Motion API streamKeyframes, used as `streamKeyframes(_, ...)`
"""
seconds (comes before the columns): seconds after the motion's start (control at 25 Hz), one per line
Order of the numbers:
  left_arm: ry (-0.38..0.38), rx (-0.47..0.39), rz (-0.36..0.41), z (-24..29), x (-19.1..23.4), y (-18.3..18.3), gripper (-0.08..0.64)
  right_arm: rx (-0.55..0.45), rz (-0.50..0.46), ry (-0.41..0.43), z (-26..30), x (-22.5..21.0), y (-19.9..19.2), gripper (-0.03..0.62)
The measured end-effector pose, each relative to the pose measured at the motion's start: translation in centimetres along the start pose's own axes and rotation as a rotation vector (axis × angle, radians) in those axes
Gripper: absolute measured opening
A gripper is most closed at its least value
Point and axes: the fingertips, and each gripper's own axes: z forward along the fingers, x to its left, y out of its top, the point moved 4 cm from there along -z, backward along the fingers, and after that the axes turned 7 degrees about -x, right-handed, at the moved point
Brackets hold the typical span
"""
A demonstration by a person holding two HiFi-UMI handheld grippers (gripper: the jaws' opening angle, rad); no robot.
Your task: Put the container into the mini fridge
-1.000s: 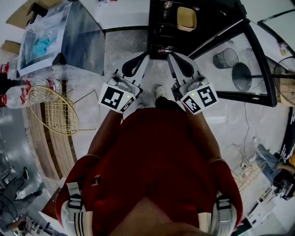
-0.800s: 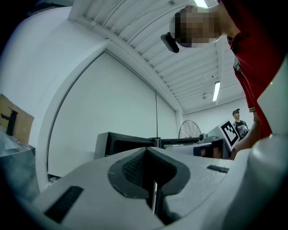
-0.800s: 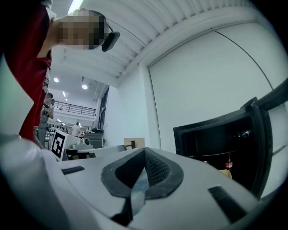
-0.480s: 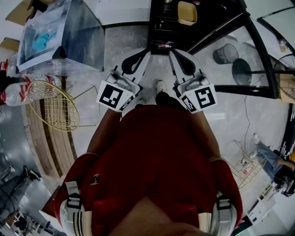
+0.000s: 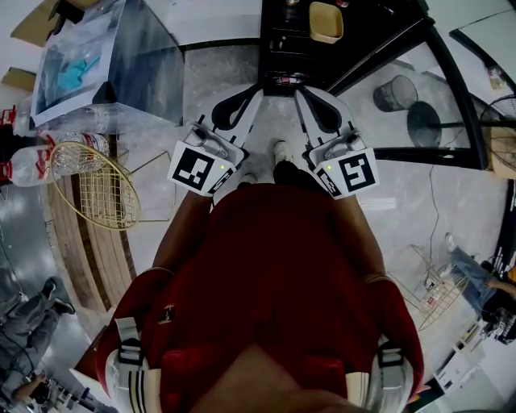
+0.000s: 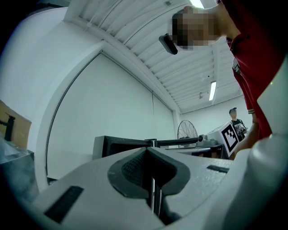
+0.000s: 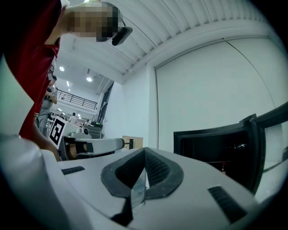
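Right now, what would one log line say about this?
left tool: shut, empty | right tool: shut, empty | black mini fridge: door open | yellow square container: not held

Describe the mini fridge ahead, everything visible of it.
The mini fridge is a black box standing on the pale marbled floor. Its door, a clear pane in a black frame, is swung wide open to the right. The inside looks dark, and the right gripper view shows a small red-capped bottle in there. A yellow tub sits at its top; whether on or inside it is unclear.
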Motion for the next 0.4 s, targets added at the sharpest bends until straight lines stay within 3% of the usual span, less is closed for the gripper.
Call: streamKeyframes(0.4,0.014,-0.004,-0.007,1.0,0.3,-0.5,0.006,-0.005,-0.012,-0.022,-0.2,-1.8,-0.1,-0.002)
